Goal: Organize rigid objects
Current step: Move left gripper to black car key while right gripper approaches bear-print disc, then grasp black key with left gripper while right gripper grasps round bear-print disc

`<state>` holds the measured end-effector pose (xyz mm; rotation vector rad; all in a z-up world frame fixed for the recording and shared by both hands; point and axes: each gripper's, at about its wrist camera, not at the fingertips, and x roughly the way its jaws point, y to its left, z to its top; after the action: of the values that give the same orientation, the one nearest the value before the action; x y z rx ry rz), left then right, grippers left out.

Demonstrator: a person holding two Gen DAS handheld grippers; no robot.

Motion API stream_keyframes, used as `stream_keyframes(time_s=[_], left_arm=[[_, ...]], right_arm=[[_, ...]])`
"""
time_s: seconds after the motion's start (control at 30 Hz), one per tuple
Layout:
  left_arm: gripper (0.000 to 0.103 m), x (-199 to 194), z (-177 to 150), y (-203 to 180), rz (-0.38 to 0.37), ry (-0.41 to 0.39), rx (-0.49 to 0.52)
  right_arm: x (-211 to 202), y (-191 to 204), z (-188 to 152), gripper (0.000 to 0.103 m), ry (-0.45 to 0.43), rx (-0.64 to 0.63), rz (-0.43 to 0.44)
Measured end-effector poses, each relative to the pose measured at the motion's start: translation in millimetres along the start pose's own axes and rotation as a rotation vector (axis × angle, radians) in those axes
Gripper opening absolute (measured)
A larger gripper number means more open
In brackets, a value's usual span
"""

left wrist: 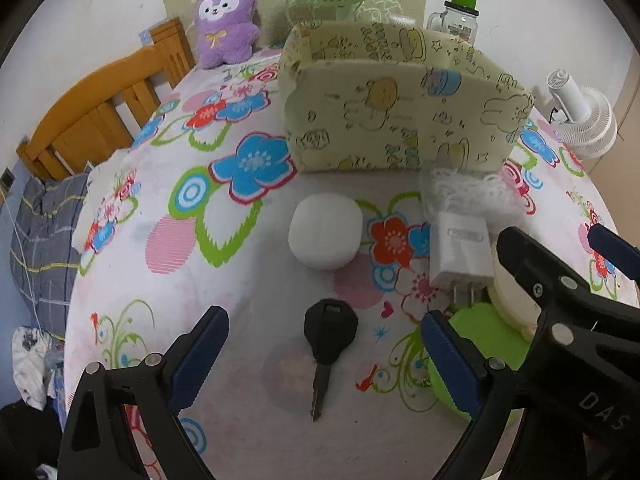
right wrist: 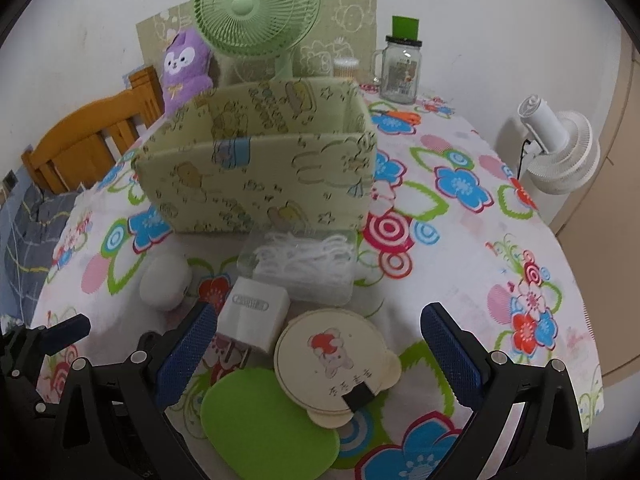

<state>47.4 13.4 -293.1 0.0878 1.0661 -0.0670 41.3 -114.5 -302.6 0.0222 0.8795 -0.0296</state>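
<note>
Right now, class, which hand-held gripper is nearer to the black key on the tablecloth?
Left. The left hand-held gripper straddles the black key, which lies between its open fingers. The right hand-held gripper sits off to the key's right, over the round cream coaster.

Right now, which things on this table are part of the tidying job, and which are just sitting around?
For the job: key, white charger, round white case, floss box, cream disc, green pad, fabric bin.

Just around: green fan, purple plush, glass jar.
</note>
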Motion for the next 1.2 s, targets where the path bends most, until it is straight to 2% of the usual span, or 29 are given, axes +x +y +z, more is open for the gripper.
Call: stream_keyframes(time_s=[0.27, 0.4, 0.5, 0.67, 0.87, 0.93, 1.03, 1.2], left_arm=[[0.095, 9.3, -3.0, -1.4, -0.003, -0.008, 0.025], [0.088, 12.9, -4.4, -7.2, 0.004, -0.001, 0.059], [0.08, 18.0, -6.0, -8.6, -0.018, 0.029, 0.051], [0.078, 20.3, -6.5, -6.5, -0.043, 0.037, 0.029], [0.059, 17.1, -5.1, -16.2, -0.057, 0.048, 0.071], [0.043, 15.3, -4.8, -20.4, -0.069, 0.054, 0.078], [0.033, 13.4, -6.2, -24.8, -0.073, 0.049, 0.083], [0.032, 13.1, -5.6, -26.4, -0.072, 0.048, 0.091]], right_arm=[[12.6, 0.5, -10.8, 0.103, 0.033, -0.005, -0.014], [16.9, -2.7, -14.9, 0.103, 0.054, -0.001, -0.034], [20.6, -4.4, -18.3, 0.103, 0.071, 0.006, -0.046], [25.0, -8.8, -19.1, 0.103, 0.08, 0.034, -0.044], [27.4, -12.1, -20.5, 0.103, 0.096, 0.071, -0.033], [28.2, -13.0, -19.7, 0.103, 0.102, 0.078, -0.029], [27.2, -12.3, -19.4, 0.103, 0.101, 0.064, -0.043], [26.9, -15.8, -20.9, 0.103, 0.11, 0.069, -0.06]])
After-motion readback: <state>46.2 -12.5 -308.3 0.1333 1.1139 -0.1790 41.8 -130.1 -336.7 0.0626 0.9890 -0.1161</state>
